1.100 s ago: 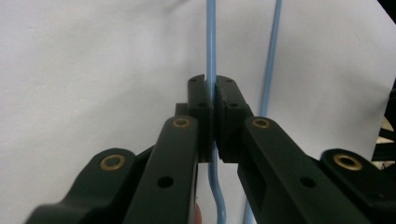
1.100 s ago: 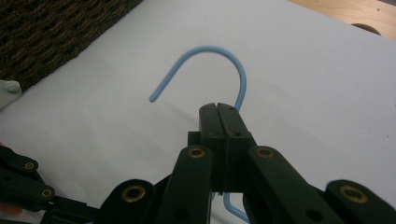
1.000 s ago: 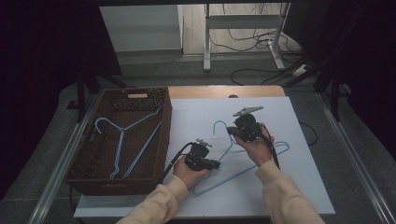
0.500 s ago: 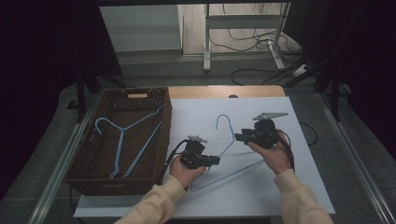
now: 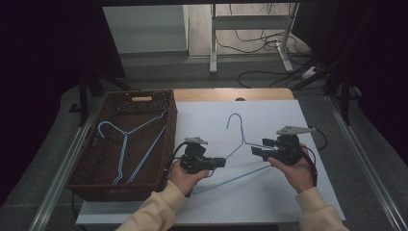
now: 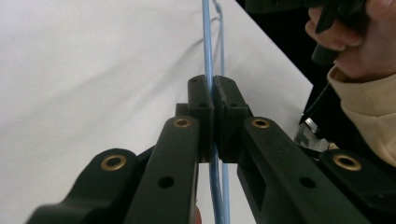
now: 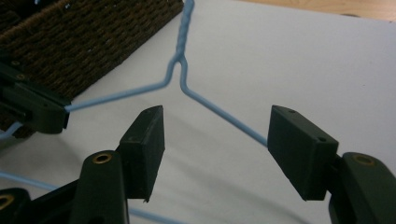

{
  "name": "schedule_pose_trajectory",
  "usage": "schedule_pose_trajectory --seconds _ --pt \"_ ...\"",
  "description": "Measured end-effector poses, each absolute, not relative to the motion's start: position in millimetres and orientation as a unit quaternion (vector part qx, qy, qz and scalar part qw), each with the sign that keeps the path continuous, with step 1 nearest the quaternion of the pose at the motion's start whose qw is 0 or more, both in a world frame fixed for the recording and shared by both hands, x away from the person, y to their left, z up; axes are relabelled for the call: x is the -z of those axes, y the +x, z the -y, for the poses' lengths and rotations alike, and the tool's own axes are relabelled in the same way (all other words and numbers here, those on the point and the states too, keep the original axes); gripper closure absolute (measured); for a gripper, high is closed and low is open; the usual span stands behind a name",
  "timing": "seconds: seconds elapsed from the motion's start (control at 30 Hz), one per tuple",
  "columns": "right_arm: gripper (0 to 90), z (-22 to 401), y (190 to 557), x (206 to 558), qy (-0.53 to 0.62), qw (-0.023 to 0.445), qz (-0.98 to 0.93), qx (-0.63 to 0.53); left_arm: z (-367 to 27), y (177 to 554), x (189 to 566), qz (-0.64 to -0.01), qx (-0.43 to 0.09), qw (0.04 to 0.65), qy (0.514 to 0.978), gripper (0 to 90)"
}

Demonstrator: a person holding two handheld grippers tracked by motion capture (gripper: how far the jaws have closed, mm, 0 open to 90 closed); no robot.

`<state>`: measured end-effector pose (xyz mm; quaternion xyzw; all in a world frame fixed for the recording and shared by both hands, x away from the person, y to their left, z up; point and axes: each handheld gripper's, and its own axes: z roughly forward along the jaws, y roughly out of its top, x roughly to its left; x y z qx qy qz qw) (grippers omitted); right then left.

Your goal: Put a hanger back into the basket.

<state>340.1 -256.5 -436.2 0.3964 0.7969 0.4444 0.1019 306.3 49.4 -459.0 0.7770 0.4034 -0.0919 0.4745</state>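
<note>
Left hand-held gripper (image 5: 219,162), frame centre: clamped on light-blue wire coat hanger (image 5: 239,144) | right hand-held gripper (image 5: 256,151): jaws wide apart beside it | white worktop (image 5: 269,115), brown wicker basket (image 5: 159,108) left

Light blue wire, dark brown wicker, white tabletop

The wire hanger (image 5: 239,144) on the table was light blue, as was the second hanger (image 5: 126,144) in the dark brown woven wicker basket (image 5: 139,101). The table surface (image 5: 269,115) was plain white, with a light wood strip (image 5: 231,94) along its far edge. Both the left gripper (image 5: 219,162) and the right gripper (image 5: 255,150) were black, with brass-coloured rivets (image 6: 182,122) on the jaw arms. The person's sleeves (image 5: 154,214) were pale cream yellow.
</note>
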Motion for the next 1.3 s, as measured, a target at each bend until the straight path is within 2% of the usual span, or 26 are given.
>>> schedule_pose_trajectory --seconds 0.37,0.73,1.07,1.3 --pt "34.7 284 321 439 0.403 0.108 -0.783 -0.462 -67 299 428 -0.391 0.075 0.500 0.769 86.3" --pt "30.4 296 314 445 0.407 0.115 -0.779 -0.462 -107 294 395 -0.385 0.053 0.538 0.748 86.4" --pt "30.1 299 310 451 0.412 0.117 -0.785 -0.448 -157 277 365 -0.377 0.022 0.574 0.727 86.4" --pt "29.9 296 308 453 0.410 0.117 -0.792 -0.437 -199 265 356 -0.395 -0.001 0.595 0.700 86.4"
